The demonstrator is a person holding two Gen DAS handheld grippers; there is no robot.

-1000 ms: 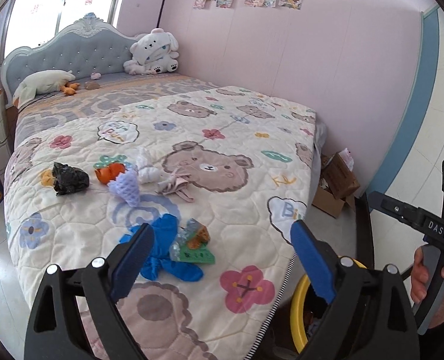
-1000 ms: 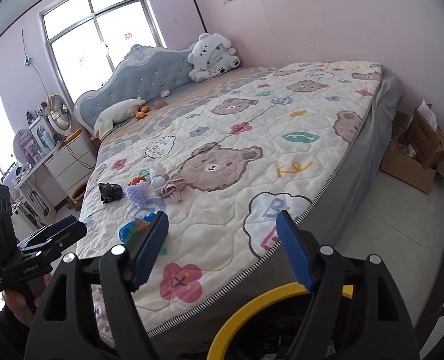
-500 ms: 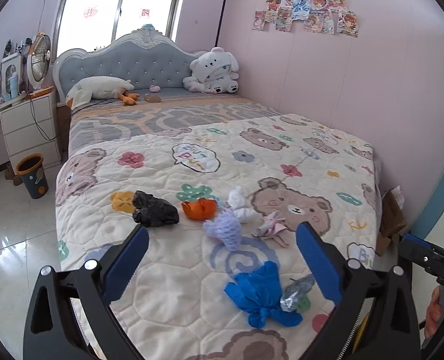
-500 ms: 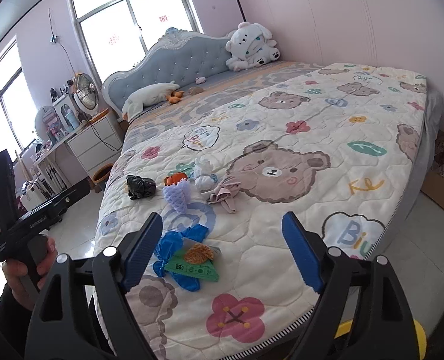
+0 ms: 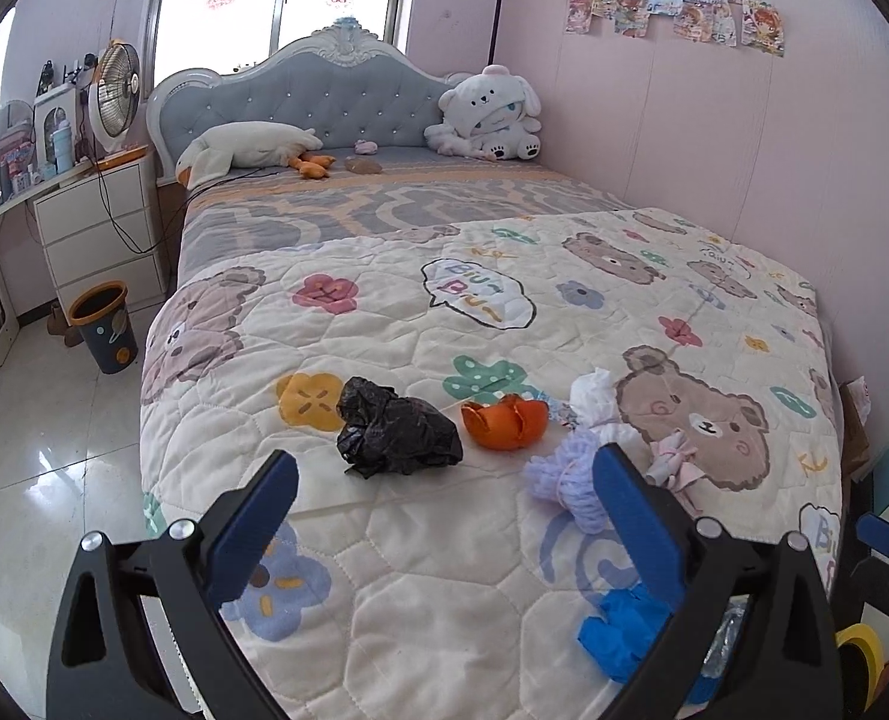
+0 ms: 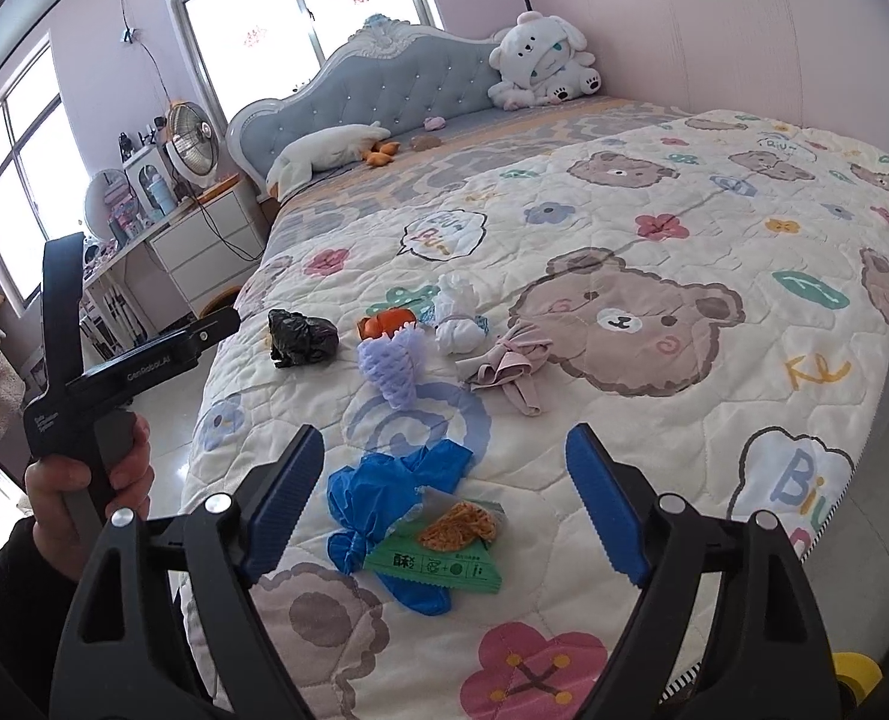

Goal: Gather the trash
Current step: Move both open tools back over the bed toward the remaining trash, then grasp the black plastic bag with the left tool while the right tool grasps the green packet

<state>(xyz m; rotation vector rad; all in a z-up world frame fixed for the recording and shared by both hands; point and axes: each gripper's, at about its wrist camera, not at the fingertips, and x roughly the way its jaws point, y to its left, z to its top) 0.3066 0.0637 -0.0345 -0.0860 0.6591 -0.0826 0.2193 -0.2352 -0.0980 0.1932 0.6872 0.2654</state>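
Note:
Trash lies on the bear quilt [image 5: 480,594]: a crumpled black bag [image 5: 396,435] [image 6: 297,336], orange peel [image 5: 504,420] [image 6: 384,324], a lilac foam net [image 5: 564,480] [image 6: 393,369], white tissue [image 5: 594,402] [image 6: 456,318], a pink rag [image 6: 510,366], a blue glove [image 6: 384,498] [image 5: 624,630] and a green snack wrapper [image 6: 444,558]. My left gripper [image 5: 444,522] is open above the quilt, just short of the black bag. My right gripper [image 6: 444,504] is open over the glove and wrapper.
A dark waste bin with an orange rim [image 5: 104,327] stands on the tiled floor left of the bed. White drawers [image 5: 99,228] stand beyond it. A yellow-rimmed bin [image 6: 858,669] [image 5: 861,654] shows at the bed's foot. Plush toys [image 5: 486,117] sit by the headboard.
Both grippers have swung left and moved up over the bed; the trash pile now sits closer and more central. Both jaws stay open.

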